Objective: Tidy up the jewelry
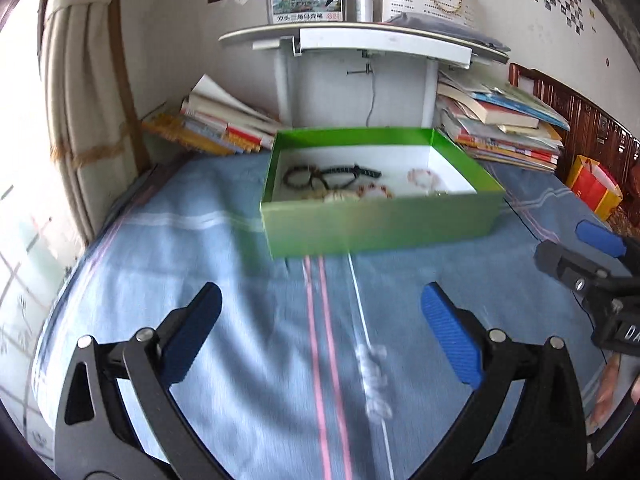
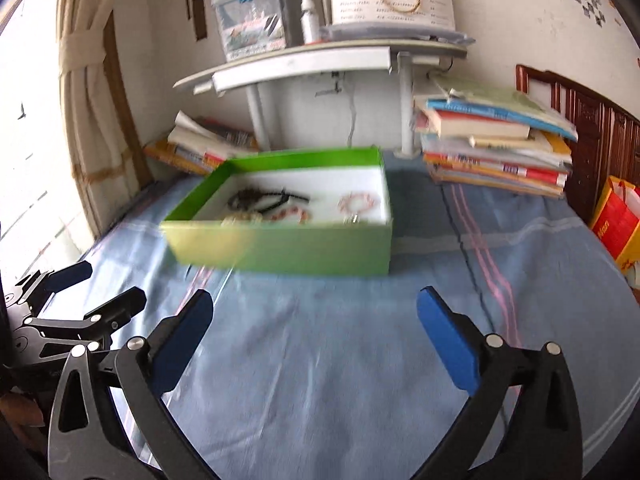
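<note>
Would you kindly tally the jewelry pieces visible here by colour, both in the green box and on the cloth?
dark bracelets in the green box: 2
pink bracelet: 1
red-orange bracelet: 1
cream bracelet: 1
white bead strand on the blue cloth: 1
Total: 6, though blur may hide more.

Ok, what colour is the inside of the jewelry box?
White inside, green outside; the box shows best in the left wrist view.

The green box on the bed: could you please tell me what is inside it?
The green box holds dark bracelets and pinkish bead bracelets; its front wall hides whatever lies nearest.
</note>
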`<state>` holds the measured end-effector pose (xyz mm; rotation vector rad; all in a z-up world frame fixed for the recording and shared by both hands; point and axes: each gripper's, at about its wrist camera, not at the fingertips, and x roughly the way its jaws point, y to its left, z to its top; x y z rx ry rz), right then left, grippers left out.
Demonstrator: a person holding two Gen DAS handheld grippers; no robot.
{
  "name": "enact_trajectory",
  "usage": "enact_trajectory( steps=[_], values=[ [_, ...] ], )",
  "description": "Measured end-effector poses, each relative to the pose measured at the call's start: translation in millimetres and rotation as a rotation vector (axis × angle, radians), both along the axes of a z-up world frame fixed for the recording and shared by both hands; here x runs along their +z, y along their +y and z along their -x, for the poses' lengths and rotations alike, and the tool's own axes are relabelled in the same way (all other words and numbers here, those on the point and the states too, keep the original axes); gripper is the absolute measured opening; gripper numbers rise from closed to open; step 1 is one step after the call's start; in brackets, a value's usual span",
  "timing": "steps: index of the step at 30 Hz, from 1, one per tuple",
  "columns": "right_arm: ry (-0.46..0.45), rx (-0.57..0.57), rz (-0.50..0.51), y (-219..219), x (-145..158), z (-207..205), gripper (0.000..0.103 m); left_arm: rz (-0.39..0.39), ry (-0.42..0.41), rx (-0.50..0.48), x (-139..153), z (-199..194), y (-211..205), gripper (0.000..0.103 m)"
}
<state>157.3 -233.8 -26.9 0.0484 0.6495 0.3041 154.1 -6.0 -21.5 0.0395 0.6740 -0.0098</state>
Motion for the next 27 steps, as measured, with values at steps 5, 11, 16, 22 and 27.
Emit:
enact_trajectory(
  steps=[5,11,16,22,27],
  values=[
    [0.006,-0.008,0.044,4,-5,31,0.100,0.008,0.000,0.011,-5,36,-1,0.099],
    [0.004,-0.014,0.047,4,-12,58,0.100,0.010,0.013,-0.006,-10,59,-7,0.099],
    [0.010,-0.014,0.047,2,-18,71,0.100,-0.021,0.027,-0.018,-15,69,-15,0.099],
    [0.007,-0.024,0.040,-2,-21,76,0.100,0.010,0.031,-0.011,-17,72,-13,0.099],
    [-0.004,-0.035,0.039,-5,-20,78,0.100,0.008,0.029,0.012,-19,72,-9,0.099]
  ],
)
